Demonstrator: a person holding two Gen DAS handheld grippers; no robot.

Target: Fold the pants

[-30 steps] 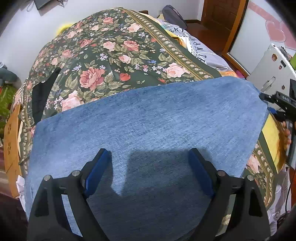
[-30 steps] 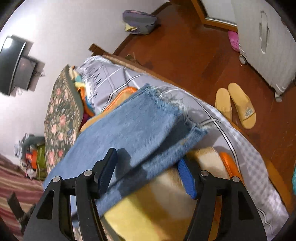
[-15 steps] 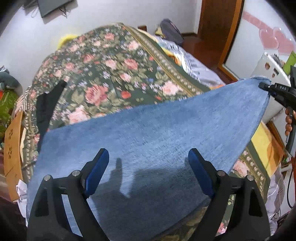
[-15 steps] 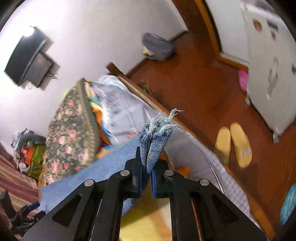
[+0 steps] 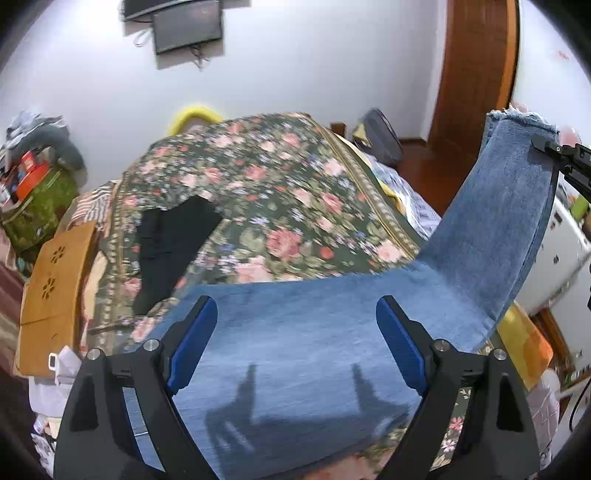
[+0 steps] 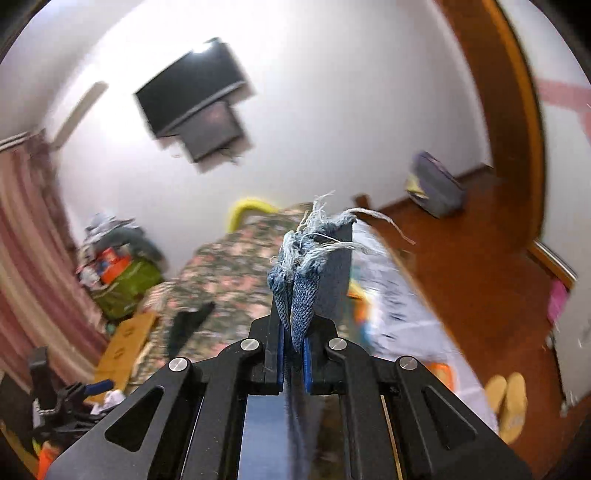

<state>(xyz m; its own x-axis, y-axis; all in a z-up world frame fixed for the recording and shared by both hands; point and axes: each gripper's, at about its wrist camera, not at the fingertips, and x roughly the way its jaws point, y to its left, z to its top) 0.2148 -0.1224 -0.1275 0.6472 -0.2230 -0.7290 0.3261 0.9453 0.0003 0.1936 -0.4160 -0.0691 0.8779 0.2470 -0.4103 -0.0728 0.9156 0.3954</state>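
The right gripper [image 6: 293, 354] is clamped on the frayed hem of the blue jeans [image 5: 314, 332], lifting that leg at 2 o'clock in the left view. The left gripper [image 5: 295, 347] hovers spread wide over the denim lying on the floral bedspread [image 5: 258, 192]. A wall television [image 5: 184, 22] hangs at 11 o'clock. No legible writing.

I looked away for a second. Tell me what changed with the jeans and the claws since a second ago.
The right claw, open around the frayed hem a second ago, shut on it and lifted it: that end of the jeans now rises off the bed in an arc. The left claw stayed open above the denim, holding nothing. The rest of the jeans stayed flat on the bed.
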